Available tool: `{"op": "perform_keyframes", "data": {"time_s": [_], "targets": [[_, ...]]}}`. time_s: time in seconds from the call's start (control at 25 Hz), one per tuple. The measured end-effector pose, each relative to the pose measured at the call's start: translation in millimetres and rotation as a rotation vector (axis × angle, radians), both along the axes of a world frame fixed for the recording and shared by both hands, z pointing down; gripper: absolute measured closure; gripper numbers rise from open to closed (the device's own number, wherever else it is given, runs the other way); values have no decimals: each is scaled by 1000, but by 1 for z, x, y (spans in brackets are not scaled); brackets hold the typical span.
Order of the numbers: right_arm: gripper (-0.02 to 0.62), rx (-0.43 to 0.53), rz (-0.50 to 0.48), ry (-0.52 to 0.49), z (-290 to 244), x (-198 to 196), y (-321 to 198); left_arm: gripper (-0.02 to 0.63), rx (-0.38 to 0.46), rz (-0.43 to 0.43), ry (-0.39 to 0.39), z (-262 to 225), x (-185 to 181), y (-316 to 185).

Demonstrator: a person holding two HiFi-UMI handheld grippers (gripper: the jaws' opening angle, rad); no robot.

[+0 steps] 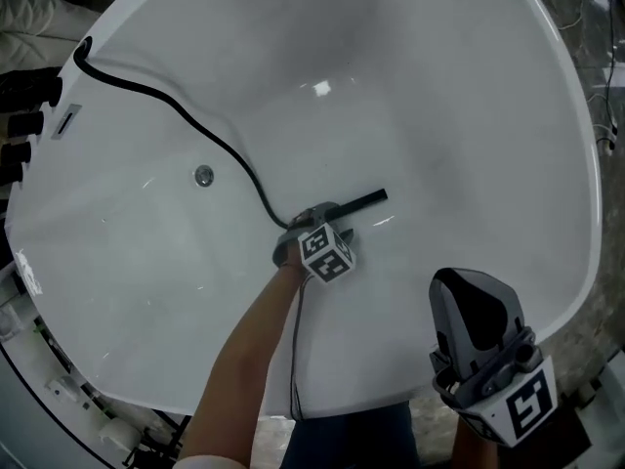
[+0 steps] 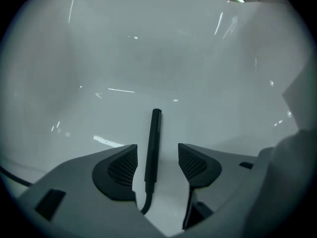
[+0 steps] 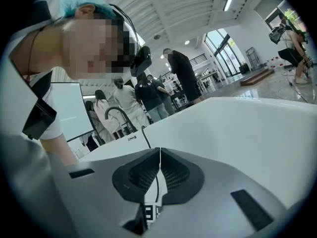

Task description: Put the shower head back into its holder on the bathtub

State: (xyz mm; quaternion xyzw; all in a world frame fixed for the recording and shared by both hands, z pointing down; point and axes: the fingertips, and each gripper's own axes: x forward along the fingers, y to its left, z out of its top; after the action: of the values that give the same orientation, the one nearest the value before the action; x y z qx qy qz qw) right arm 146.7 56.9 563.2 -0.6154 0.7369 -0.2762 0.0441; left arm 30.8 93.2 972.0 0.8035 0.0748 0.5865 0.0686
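White glossy bathtub fills the head view, with a drain in its floor. The slim black shower head lies there, its hose running up to the rim. The left gripper has its jaws wide around it, not touching. The right gripper has its jaws closed and empty.

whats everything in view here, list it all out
bathtub: one, white, fills the head view
shower head: one, black, slim, lying on the tub floor
hose: one, black, from the far-left rim down to the shower head
drain: one, silver, tub floor
knobs: about three, black, left rim
bystanders: several, beyond the tub in the right gripper view
left gripper: one, grey, jaws open either side of the shower head, not pressing on it
right gripper: one, grey, jaws shut, empty, by the near rim
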Motion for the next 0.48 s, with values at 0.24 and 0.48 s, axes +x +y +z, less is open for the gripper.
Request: {"op": "perform_keyframes", "data": {"time_s": [0.24, 0.48], "targets": [[588, -11, -19, -20, 38, -5, -7, 365, -23, 42, -67, 58, 1, -3], [588, -19, -25, -27, 48, -3, 1, 365, -40, 104, -97, 75, 20, 14]]}}
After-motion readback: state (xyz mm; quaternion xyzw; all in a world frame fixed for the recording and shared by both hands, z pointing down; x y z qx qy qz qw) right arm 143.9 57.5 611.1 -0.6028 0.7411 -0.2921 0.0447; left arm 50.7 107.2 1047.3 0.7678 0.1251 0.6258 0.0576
